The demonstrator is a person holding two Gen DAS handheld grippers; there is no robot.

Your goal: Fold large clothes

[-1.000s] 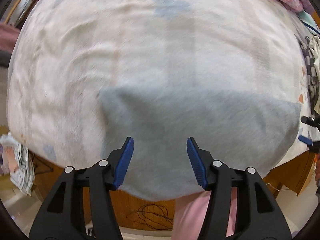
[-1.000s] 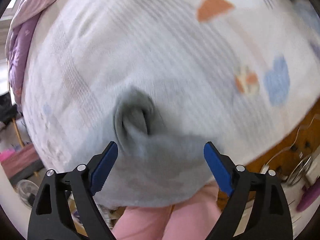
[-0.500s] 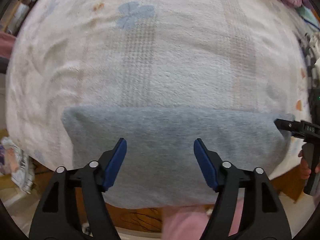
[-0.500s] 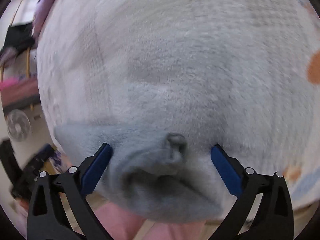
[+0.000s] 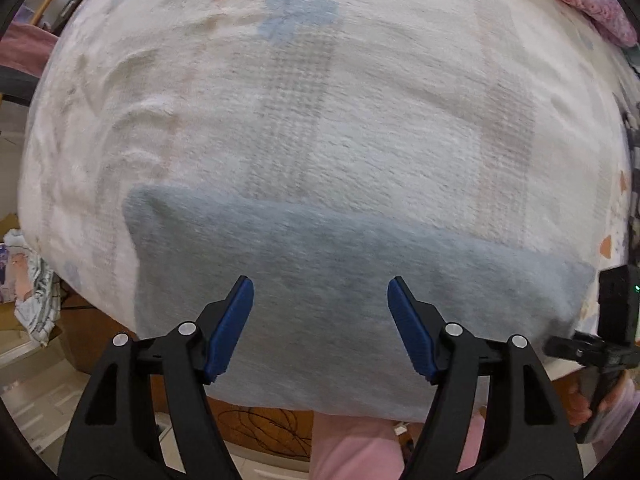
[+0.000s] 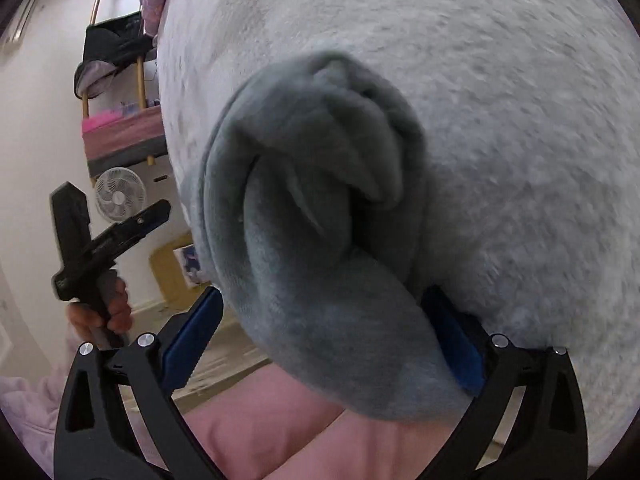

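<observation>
Left wrist view: the left gripper (image 5: 320, 326) hangs with jaws apart over the grey garment (image 5: 340, 280) (flat, fuzzy) on the blanket (image 5: 360, 120). Right wrist view: the right gripper (image 6: 324, 340), spread wide, straddles the garment's bunched, rolled end.

Black gripper (image 5: 320, 326) frames, blue ribbed pads, silver screws; pink sleeves

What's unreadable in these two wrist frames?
- Folded grey fleece garment, left wrist view: near edge hidden behind the left gripper and its open fingers.
- Right wrist view: the grey bundle fills the frame; whether the right gripper pads touch it is unclear, and one blue pad is partly covered.
- White patterned blanket: motion-blurred here.
</observation>
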